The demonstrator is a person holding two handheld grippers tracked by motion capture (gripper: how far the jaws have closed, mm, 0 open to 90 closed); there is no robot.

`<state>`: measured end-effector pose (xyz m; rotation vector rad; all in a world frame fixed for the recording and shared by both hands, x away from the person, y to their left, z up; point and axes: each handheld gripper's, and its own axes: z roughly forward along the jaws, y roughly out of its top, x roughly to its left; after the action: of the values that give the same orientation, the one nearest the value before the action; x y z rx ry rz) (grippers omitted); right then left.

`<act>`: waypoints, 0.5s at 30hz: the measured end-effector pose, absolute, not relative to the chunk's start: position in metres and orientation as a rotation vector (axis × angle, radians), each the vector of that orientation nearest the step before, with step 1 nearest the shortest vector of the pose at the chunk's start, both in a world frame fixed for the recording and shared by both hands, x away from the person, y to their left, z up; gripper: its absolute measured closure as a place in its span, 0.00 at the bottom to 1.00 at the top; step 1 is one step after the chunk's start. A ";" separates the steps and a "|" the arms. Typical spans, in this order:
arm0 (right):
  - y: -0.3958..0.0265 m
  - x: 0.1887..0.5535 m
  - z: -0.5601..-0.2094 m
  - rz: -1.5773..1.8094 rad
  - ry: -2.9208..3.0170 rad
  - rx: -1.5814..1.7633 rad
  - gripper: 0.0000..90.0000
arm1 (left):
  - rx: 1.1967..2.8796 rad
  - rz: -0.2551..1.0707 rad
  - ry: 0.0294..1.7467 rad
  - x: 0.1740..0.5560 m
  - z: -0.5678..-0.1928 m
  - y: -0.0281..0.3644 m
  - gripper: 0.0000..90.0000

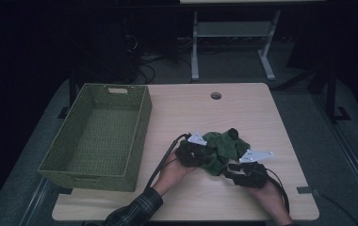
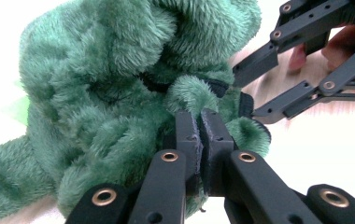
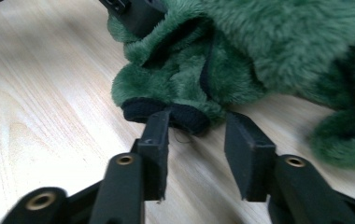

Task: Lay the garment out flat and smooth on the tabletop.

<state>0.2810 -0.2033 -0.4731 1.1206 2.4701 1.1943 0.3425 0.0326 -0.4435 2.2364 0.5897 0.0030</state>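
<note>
A fuzzy green cloth (image 1: pixel 222 146) with black trim lies crumpled on the wooden table (image 1: pixel 205 113), right of centre. My left gripper (image 1: pixel 200 153) sits at its left side. In the left gripper view this gripper (image 2: pixel 200 122) is shut on a fold of the green cloth (image 2: pixel 110 70). My right gripper (image 1: pixel 228 168) is at the cloth's near edge. In the right gripper view its jaws (image 3: pixel 196 128) stand apart, with the black-trimmed hem (image 3: pixel 140 108) just ahead of the left jaw and nothing pressed between the pads. The left gripper view shows the right gripper (image 2: pixel 248 93) beyond the cloth.
A woven green basket (image 1: pixel 142 122) stands on the left part of the table with nothing in it. A round cable hole (image 1: pixel 215 95) is near the far edge. Both forearms come in from the near edge. A desk frame stands on the floor behind.
</note>
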 end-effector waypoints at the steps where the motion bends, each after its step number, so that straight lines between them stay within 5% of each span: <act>1: -0.203 0.282 -0.474 1.196 2.478 1.107 0.74 | 2.235 0.002 0.591 0.342 -0.443 0.032 0.97; 5: -0.201 0.284 -0.473 1.192 2.486 1.074 0.90 | 2.230 -0.001 0.590 0.342 -0.443 0.032 0.97; 15: -0.218 0.282 -0.463 1.211 2.464 1.100 0.93 | 2.188 -0.033 0.566 0.334 -0.426 0.040 0.97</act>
<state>0.2824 -0.2180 -0.4628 1.1001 2.4642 1.2105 0.3343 0.0399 -0.4265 2.1881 0.5662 -0.0330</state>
